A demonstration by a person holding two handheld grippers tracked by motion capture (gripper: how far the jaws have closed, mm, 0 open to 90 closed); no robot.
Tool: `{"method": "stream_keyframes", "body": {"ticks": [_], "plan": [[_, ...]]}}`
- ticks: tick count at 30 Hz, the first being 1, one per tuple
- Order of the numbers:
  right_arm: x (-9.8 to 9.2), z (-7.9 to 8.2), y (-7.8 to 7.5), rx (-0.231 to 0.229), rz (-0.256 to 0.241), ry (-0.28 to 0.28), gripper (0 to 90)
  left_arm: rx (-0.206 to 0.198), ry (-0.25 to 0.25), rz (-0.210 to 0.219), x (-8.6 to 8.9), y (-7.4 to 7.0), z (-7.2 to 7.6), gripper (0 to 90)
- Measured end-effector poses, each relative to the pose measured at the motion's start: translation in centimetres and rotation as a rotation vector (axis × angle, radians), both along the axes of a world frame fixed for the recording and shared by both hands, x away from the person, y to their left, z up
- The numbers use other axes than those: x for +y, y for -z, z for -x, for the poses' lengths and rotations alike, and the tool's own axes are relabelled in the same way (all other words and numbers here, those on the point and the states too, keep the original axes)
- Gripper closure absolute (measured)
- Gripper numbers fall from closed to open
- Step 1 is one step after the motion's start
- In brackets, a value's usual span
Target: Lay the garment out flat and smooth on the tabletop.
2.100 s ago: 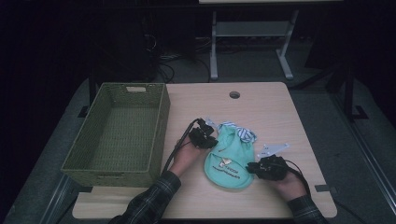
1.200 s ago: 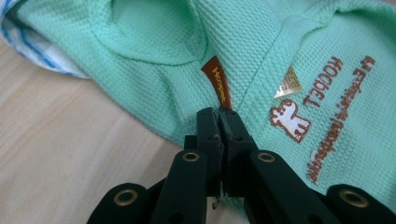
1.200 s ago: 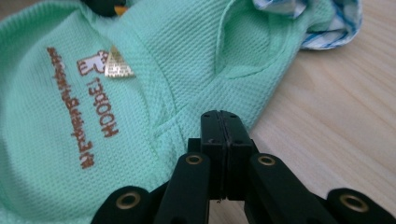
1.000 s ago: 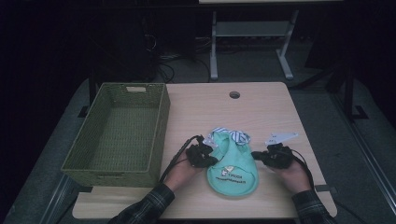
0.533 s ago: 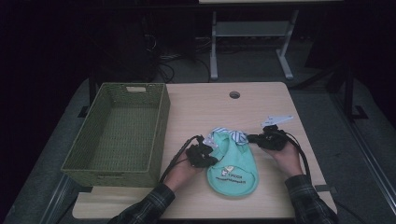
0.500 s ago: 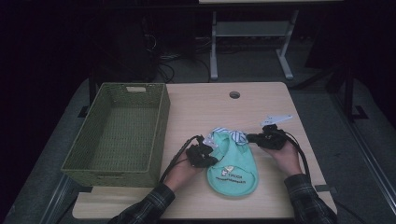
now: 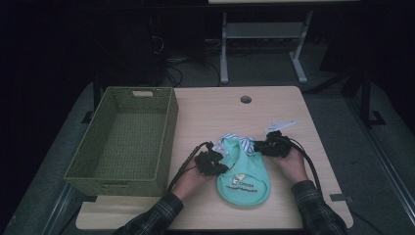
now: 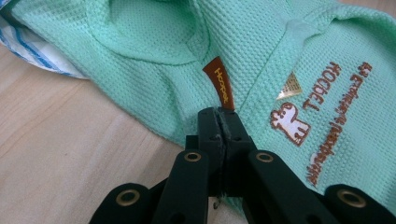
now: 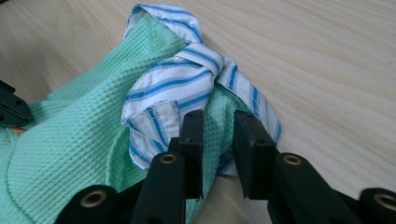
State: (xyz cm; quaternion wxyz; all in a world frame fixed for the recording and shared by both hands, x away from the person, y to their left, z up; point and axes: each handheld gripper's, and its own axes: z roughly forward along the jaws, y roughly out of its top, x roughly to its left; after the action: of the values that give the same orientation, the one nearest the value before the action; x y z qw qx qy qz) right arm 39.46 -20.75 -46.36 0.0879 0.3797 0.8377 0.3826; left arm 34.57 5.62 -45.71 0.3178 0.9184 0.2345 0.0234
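Your right gripper (image 7: 268,146) has slid to the bib's (image 7: 243,181) two o'clock (jaws parted astride its striped tie (image 9: 173,88)); your left gripper (image 7: 213,162) stays clamped on the hem.

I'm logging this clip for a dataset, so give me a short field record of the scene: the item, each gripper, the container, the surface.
item: mint green bib with blue-striped trim, flat on the table
left gripper: jaws shut on the bib's edge, by its brown label
right gripper: jaws open at the striped tie
container: green woven basket, left of the bib
surface: light wooden table
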Motion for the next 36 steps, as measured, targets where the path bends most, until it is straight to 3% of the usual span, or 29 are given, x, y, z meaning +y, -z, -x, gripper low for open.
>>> {"method": "stream_keyframes", "body": {"ticks": [4,8,11,13,15,20,24,33,36], "plan": [[0.0,0.0,0.5,0.008,0.042,0.007,72.1,0.003,0.007,-0.005,0.1,0.0,-0.1,88.5],[-0.1,0.1,0.5,-0.004,0.032,0.003,70.7,0.004,0.006,-0.005,0.1,0.0,-0.1,88.5],[-0.8,-0.2,0.1,0.002,-0.036,0.021,73.2,0.006,0.002,0.002,0.1,0.0,-0.1,88.5],[-1.2,-0.4,0.0,-0.017,-0.041,0.031,74.4,0.007,0.002,0.003,0.1,0.0,-0.1,88.5],[-1.2,-0.5,0.1,0.000,-0.044,0.036,74.8,0.007,0.003,0.002,0.1,0.0,-0.1,88.5],[-0.2,-0.5,1.0,0.003,0.009,0.008,76.1,0.004,0.009,-0.007,0.1,0.0,-0.1,88.5],[0.0,-0.3,0.9,-0.010,0.016,-0.008,87.2,0.001,0.010,-0.007,0.1,0.0,-0.1,88.5],[-1.5,0.0,-0.4,-0.111,0.093,0.061,88.9,-0.001,-0.001,-0.004,0.0,0.0,0.0,88.7],[-2.4,-0.4,-0.1,-0.101,0.094,0.095,90.0,-0.004,-0.002,-0.008,-0.1,0.0,0.1,88.7]]}}
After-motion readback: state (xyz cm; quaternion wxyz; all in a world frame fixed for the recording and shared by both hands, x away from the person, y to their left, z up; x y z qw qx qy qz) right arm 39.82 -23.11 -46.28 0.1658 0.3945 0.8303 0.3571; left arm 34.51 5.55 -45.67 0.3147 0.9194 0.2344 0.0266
